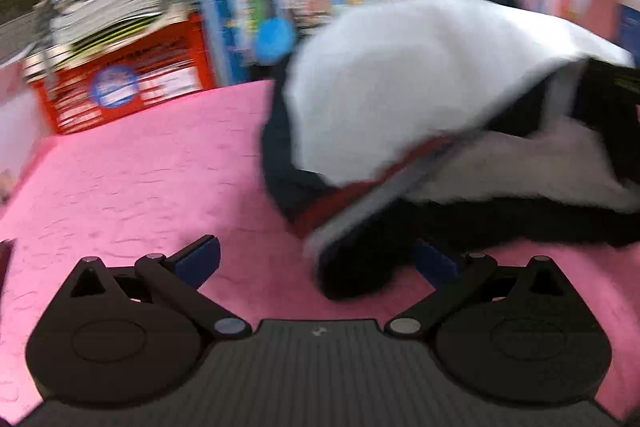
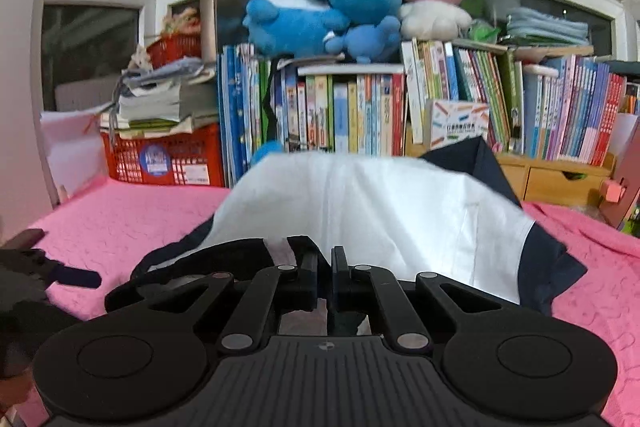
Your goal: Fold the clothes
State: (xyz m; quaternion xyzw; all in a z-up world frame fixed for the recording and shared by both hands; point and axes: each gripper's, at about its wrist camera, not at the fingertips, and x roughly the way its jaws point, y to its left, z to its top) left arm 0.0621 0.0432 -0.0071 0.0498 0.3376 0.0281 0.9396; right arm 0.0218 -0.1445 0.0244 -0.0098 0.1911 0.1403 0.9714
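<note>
Pink bedspread (image 2: 132, 211) covers the bed, bookshelf (image 2: 360, 115) w/ plush toys (image 2: 320, 7) behind it. White shirt w/ navy sleeves (image 2: 372, 211) lies mid-bed, its near part lifted off the spread. Right claw (image 2: 325, 273) is clenched on the shirt's near edge, white cloth pinched betw the pads. Left claw (image 1: 316, 259) is released, jaws wide apart, low over the spread w/ a dark fold of the shirt just betw the fingers (image 1: 200, 259), not gripped. Left view blurred.
</note>
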